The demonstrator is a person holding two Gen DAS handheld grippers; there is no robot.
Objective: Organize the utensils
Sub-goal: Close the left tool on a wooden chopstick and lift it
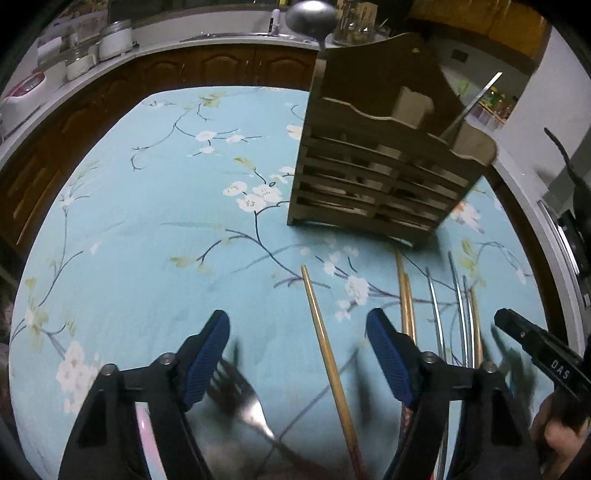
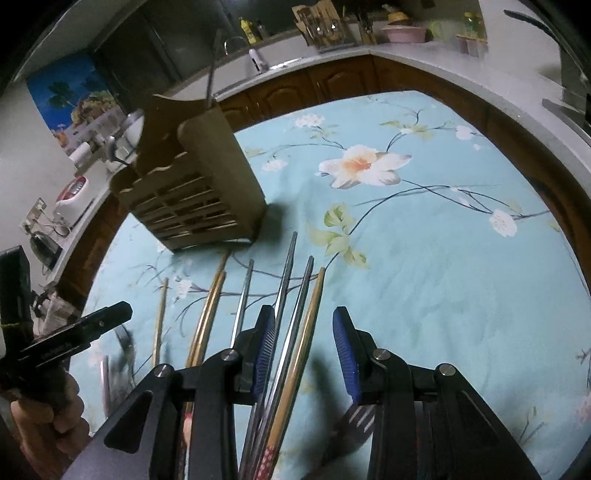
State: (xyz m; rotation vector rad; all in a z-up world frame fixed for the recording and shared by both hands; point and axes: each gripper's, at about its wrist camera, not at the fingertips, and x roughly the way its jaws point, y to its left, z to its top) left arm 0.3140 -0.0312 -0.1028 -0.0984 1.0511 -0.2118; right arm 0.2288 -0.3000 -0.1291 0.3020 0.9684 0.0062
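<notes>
A slatted wooden utensil holder (image 1: 376, 158) (image 2: 199, 192) stands on the floral tablecloth, with a metal ladle (image 1: 310, 16) and a flat metal blade (image 1: 476, 99) sticking out of it. My left gripper (image 1: 297, 314) is open above the cloth; one wooden chopstick (image 1: 325, 350) lies between its fingers and a fork (image 1: 243, 398) lies under the left one. My right gripper (image 2: 303, 312) is open low over a row of chopsticks; two metal chopsticks (image 2: 291, 295) and a wooden one (image 2: 310, 317) run between its pads without being pressed.
More wooden chopsticks (image 2: 207, 314) and metal chopsticks (image 2: 243, 295) lie side by side in front of the holder. A slotted utensil (image 2: 358, 417) lies under the right gripper. A hand (image 2: 48, 417) holds the left gripper. A kitchen counter (image 2: 332, 55) curves around the table.
</notes>
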